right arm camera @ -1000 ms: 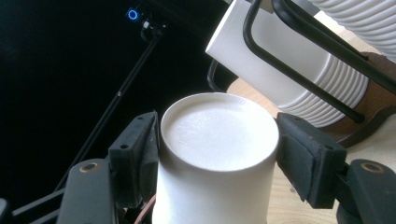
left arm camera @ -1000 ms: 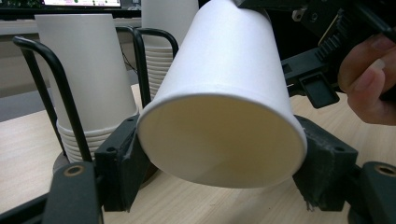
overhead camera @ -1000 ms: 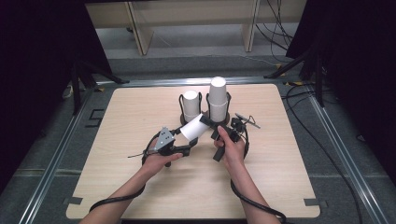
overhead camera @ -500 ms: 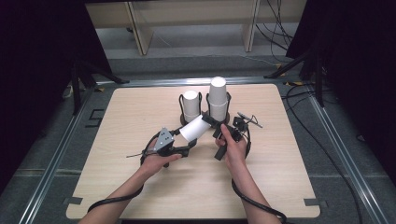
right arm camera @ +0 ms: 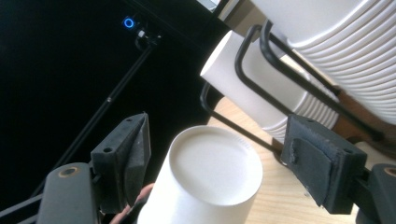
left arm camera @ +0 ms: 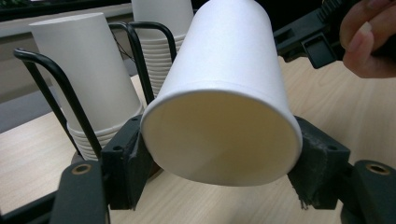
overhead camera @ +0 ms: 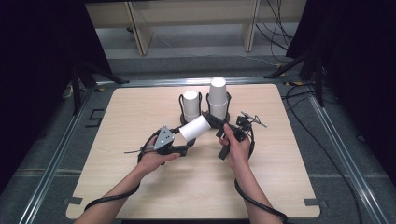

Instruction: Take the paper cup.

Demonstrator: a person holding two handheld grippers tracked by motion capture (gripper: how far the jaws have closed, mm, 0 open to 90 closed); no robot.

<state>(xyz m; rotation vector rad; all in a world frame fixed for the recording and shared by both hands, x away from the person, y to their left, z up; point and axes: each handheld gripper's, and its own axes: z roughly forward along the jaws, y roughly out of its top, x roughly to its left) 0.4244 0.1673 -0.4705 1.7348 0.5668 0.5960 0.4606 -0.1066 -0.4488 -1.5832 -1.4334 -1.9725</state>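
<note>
progress looks about halfway, as a judgement: one paper cup [overhead camera: 194,128] is already free of the stacks and held in the air over the surface [overhead camera: 140,186], and what is left is either to hand it across or to set it down or onto a stack; the pictures do not settle which.

nearest the person, two forearms come in low and angle inward, hands meeting near the middle of the surface. the left tool [overhead camera: 180,141] is pinching the paper cup at its rim end; in the left gripper view the pads press the cup [left arm camera: 224,93] from both sides, its open mouth toward the camera, the cup lying tilted with its base pointing up and away. the right tool [overhead camera: 223,133] sits just beside that base, jaws spread; in the right gripper view the cup's base [right arm camera: 212,168] lies between the two open pads, touching neither.

just beyond stand two black wire holders with upturned cups: the shorter stack [overhead camera: 190,105] on the left, the taller stack [overhead camera: 217,97] on the right, near the far edge.
</note>
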